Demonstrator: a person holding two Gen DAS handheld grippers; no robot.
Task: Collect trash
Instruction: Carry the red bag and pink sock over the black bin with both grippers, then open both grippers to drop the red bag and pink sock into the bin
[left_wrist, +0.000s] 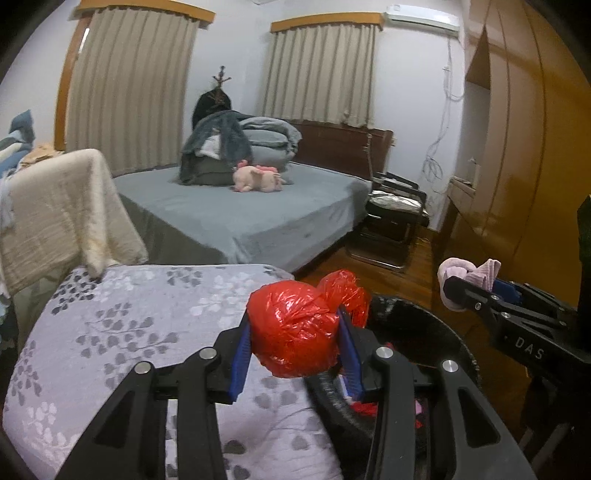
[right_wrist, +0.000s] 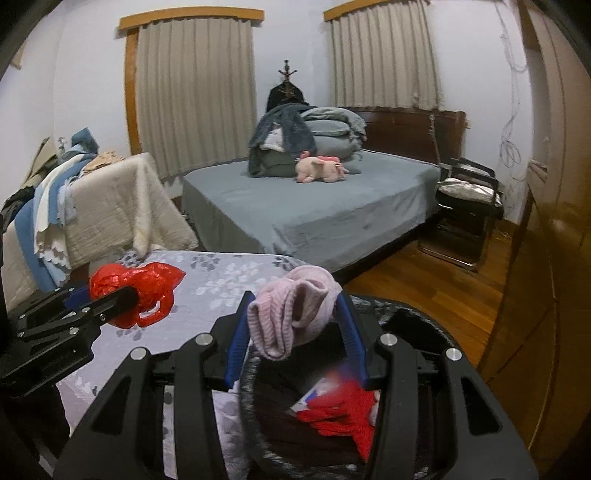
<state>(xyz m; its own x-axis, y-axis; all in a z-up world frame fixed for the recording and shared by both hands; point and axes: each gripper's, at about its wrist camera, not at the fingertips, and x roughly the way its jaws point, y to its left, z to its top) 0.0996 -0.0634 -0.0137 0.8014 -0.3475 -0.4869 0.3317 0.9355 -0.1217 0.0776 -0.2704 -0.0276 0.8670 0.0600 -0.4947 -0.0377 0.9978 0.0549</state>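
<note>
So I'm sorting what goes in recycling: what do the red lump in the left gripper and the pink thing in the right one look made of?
The red lump looks like thin plastic film, probably a bag: glossy, crinkled, with a handle loop showing in the right wrist view. The pink thing looks like soft knitted fabric, matte and ribbed, perhaps a sock.

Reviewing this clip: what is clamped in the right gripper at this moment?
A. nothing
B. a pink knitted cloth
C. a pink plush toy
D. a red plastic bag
B: the right gripper is closed on the pink knitted cloth, over the black bin; the red plastic bag is in the left gripper.
</note>
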